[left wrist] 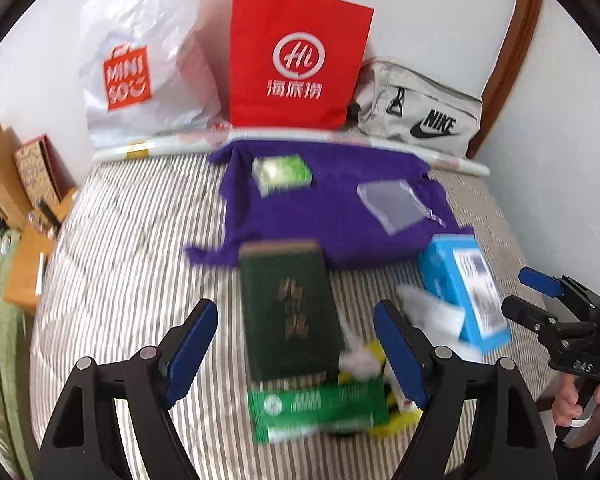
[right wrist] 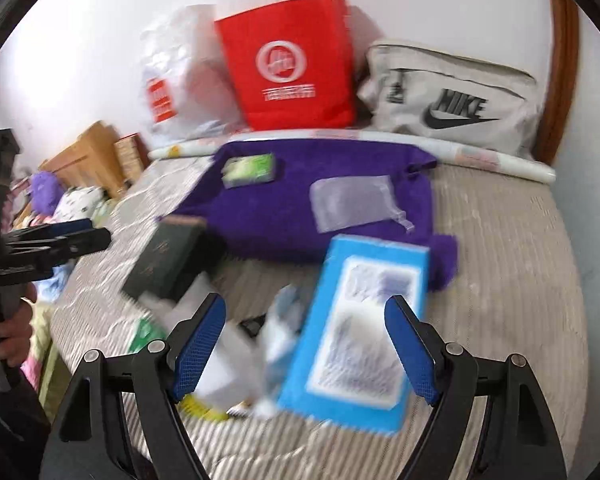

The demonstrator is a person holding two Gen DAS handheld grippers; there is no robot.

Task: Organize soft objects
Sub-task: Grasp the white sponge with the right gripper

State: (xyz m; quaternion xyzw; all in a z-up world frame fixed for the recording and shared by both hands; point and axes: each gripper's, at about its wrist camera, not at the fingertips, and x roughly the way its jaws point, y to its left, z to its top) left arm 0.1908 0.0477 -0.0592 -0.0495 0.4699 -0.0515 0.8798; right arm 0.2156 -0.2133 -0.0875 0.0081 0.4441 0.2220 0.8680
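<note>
A purple towel (left wrist: pixel 332 208) (right wrist: pixel 300 200) lies spread on the striped bed. On it rest a green tissue pack (left wrist: pixel 282 174) (right wrist: pixel 250 168) and a clear plastic pouch (left wrist: pixel 396 204) (right wrist: pixel 352 204). Nearer me lie a dark green box (left wrist: pixel 288 312) (right wrist: pixel 168 260), a blue box (left wrist: pixel 464 288) (right wrist: pixel 360 340), a green packet (left wrist: pixel 316 412) and crumpled white wrappers (left wrist: pixel 428 308). My left gripper (left wrist: pixel 296 320) (right wrist: pixel 98 232) hovers open above the dark green box. Over the blue box my right gripper (right wrist: pixel 306 308) (left wrist: pixel 528 296) stands open too. Neither holds anything.
Against the wall stand a white plastic bag (left wrist: pixel 140 64), a red paper bag (left wrist: pixel 296 60) and a grey pouch bag (left wrist: pixel 420 108), with a rolled tube (left wrist: pixel 284 136) in front. Cardboard boxes (left wrist: pixel 8 184) sit left of the bed. A wooden frame (left wrist: pixel 512 52) rises at the right.
</note>
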